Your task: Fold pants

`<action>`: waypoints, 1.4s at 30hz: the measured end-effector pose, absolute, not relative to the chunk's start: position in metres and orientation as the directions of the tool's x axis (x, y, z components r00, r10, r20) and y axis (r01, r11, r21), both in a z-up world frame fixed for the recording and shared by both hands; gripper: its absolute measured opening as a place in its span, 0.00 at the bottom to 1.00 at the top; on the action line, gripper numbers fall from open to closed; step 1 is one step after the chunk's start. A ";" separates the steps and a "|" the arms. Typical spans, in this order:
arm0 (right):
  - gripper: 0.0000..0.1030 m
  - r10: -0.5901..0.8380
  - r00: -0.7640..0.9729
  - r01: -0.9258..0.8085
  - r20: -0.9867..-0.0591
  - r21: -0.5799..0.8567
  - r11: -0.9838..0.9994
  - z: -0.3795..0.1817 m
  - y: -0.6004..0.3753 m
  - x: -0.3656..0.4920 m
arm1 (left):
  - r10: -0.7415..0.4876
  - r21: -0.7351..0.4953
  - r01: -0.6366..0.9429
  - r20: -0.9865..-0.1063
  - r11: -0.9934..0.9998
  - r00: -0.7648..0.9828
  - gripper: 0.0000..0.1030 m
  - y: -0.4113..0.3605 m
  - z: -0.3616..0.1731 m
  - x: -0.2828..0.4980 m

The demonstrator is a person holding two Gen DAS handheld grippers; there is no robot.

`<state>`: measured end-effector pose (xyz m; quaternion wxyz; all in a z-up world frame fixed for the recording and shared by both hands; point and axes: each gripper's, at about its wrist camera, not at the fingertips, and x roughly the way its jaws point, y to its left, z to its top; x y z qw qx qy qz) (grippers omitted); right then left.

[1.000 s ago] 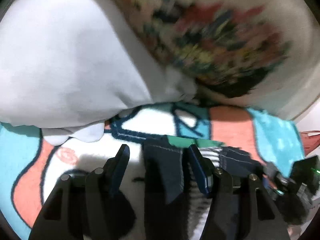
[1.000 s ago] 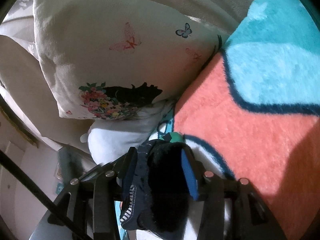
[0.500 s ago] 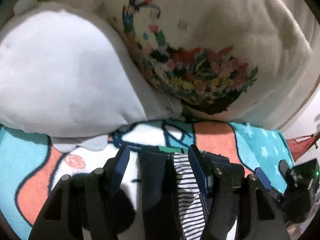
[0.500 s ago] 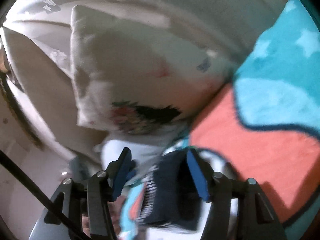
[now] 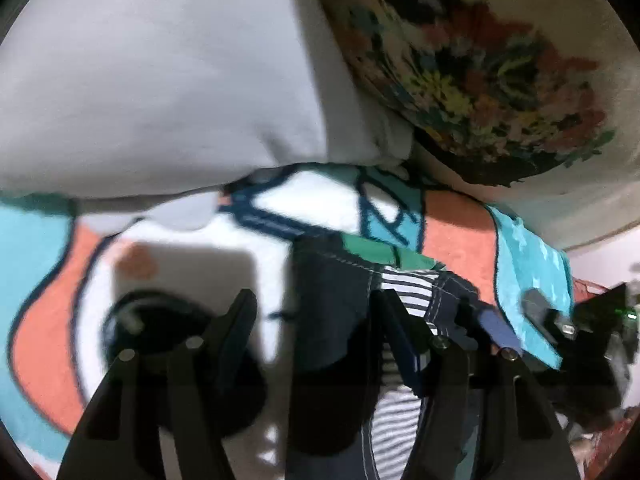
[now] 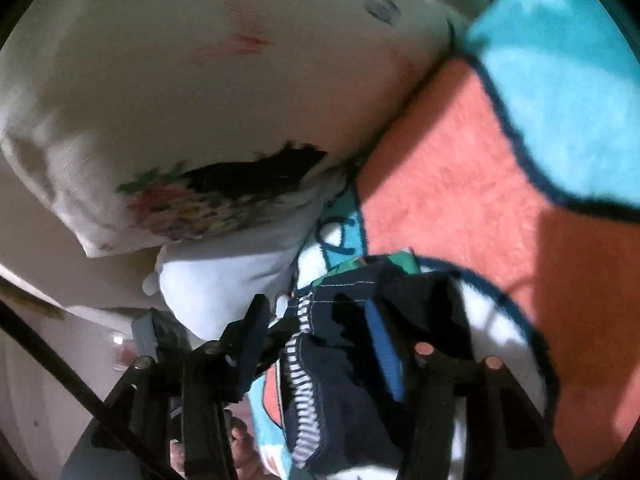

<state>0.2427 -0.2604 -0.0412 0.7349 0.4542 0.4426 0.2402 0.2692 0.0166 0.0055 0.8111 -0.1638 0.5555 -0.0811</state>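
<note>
Through the left wrist camera I saw the left gripper (image 5: 316,308) tilted down over the patterned blanket (image 5: 460,236), a fleecy spread of orange, teal and white patches with dark outlines. Its jaws stood apart. The pants (image 5: 332,340), dark navy with pale stitching and a striped lining showing at the waist, lay between them. The fabric sat against the jaw on the right of that view, while a strip of white blanket showed between the fabric and the other jaw, so nothing was clamped there. A green patch showed at the top edge of the pants.

Through the right wrist camera the right gripper (image 6: 316,316) pointed more shallowly across the same blanket. Its jaws had just been closing, with the bunched waist of the pants between them. The dark cloth spilled past the blue-padded jaw on the right of that view. The other jaw stood just clear of the stitched edge, so the jaws were not clamped.

Beyond the pants, a white cushion (image 5: 140,80) rested on the blanket, and a cream pillow with a flower print (image 5: 480,60) leaned just beside it. Both views were blurred.
</note>
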 end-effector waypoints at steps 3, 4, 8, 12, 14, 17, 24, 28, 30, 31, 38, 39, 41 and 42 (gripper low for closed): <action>0.61 0.728 0.478 0.026 -0.492 0.836 0.548 -0.023 -0.254 0.225 | -0.304 -0.346 -0.061 -0.884 0.936 0.354 0.61 0.017 0.003 0.248; 0.61 0.728 0.458 0.034 -0.510 0.828 0.559 -0.023 -0.251 0.217 | -0.303 -0.345 -0.059 -0.885 0.937 0.354 0.61 0.017 0.002 0.243; 0.59 0.690 0.414 0.084 -0.593 0.780 0.620 -0.039 -0.247 0.203 | -0.288 -0.320 -0.032 -0.887 0.947 0.360 0.64 0.013 0.001 0.246; 0.60 0.652 0.400 0.095 -0.644 0.737 0.670 -0.041 -0.240 0.210 | -0.332 -0.366 -0.035 -0.877 0.930 0.347 0.64 0.020 0.013 0.259; 0.60 0.609 0.397 0.073 -0.687 0.685 0.725 -0.032 -0.231 0.214 | -0.351 -0.394 -0.049 -0.862 0.918 0.366 0.64 0.030 0.025 0.259; 0.60 0.564 0.392 0.089 -0.727 0.640 0.763 -0.029 -0.227 0.215 | -0.315 -0.365 -0.057 -0.864 0.929 0.393 0.64 0.040 0.039 0.260; 0.66 0.465 0.403 0.116 -0.788 0.548 0.828 -0.017 -0.229 0.198 | -0.292 -0.320 -0.072 -0.921 0.945 0.256 0.64 0.044 -0.003 0.252; 0.66 0.431 0.384 0.145 -0.817 0.515 0.845 -0.030 -0.232 0.197 | -0.325 -0.348 -0.053 -0.912 0.936 0.251 0.64 0.039 -0.018 0.243; 0.66 0.431 0.375 0.148 -0.821 0.512 0.846 -0.036 -0.231 0.199 | -0.327 -0.346 -0.031 -0.909 0.938 0.257 0.61 0.037 -0.015 0.243; 0.66 0.442 0.368 0.147 -0.818 0.521 0.841 -0.040 -0.230 0.200 | -0.334 -0.353 -0.028 -0.906 0.935 0.259 0.55 0.037 -0.014 0.243; 0.70 0.505 0.334 0.068 -0.796 0.554 0.829 -0.048 -0.228 0.225 | -0.383 -0.412 -0.069 -0.887 0.908 0.259 0.60 0.045 -0.017 0.254; 0.71 0.512 0.332 0.055 -0.792 0.559 0.828 -0.048 -0.226 0.227 | -0.389 -0.416 -0.059 -0.884 0.907 0.259 0.62 0.040 -0.018 0.255; 0.73 0.529 0.335 0.029 -0.780 0.569 0.822 -0.048 -0.225 0.230 | -0.383 -0.409 -0.040 -0.881 0.912 0.279 0.68 0.034 -0.017 0.256; 0.73 0.537 0.335 0.022 -0.774 0.576 0.817 -0.048 -0.224 0.231 | -0.383 -0.410 -0.042 -0.880 0.911 0.282 0.68 0.031 -0.017 0.257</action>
